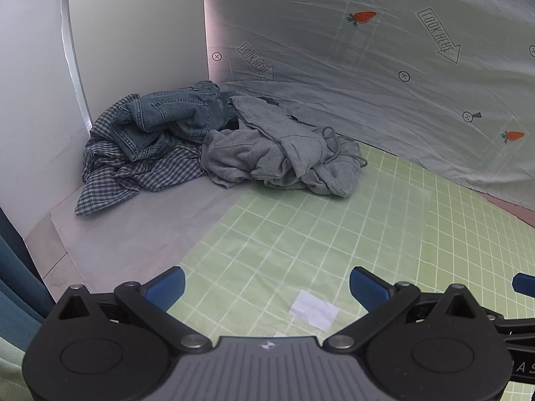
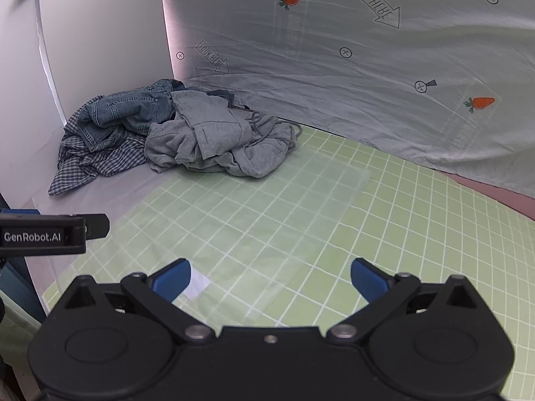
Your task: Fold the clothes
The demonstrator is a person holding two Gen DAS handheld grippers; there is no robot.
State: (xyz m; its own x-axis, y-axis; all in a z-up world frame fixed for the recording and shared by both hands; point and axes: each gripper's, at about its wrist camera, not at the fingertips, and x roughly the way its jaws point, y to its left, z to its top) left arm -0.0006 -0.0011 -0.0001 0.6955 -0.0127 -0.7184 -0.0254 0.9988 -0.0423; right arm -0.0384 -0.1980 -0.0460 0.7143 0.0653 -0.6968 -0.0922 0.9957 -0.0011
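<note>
A heap of clothes lies in the far left corner of the table. A crumpled grey hoodie (image 1: 284,157) (image 2: 220,140) with a drawstring lies at the heap's right, partly on the green grid mat (image 1: 334,234) (image 2: 301,217). Left of it, blue denim jeans (image 1: 174,113) (image 2: 127,110) rest on a blue checked shirt (image 1: 133,173) (image 2: 87,160). My left gripper (image 1: 267,284) hangs open over the mat, well short of the heap, nothing between its blue fingers. My right gripper (image 2: 271,275) is likewise open and holds nothing. The left gripper's side (image 2: 50,234) shows at the left edge of the right wrist view.
A grey sheet (image 1: 384,83) (image 2: 351,93) printed with carrots and arrows hangs behind the table. A white wall panel (image 1: 117,50) closes the left side. A small white label (image 1: 314,309) (image 2: 197,284) and a clear plastic sheet (image 2: 284,234) lie on the mat.
</note>
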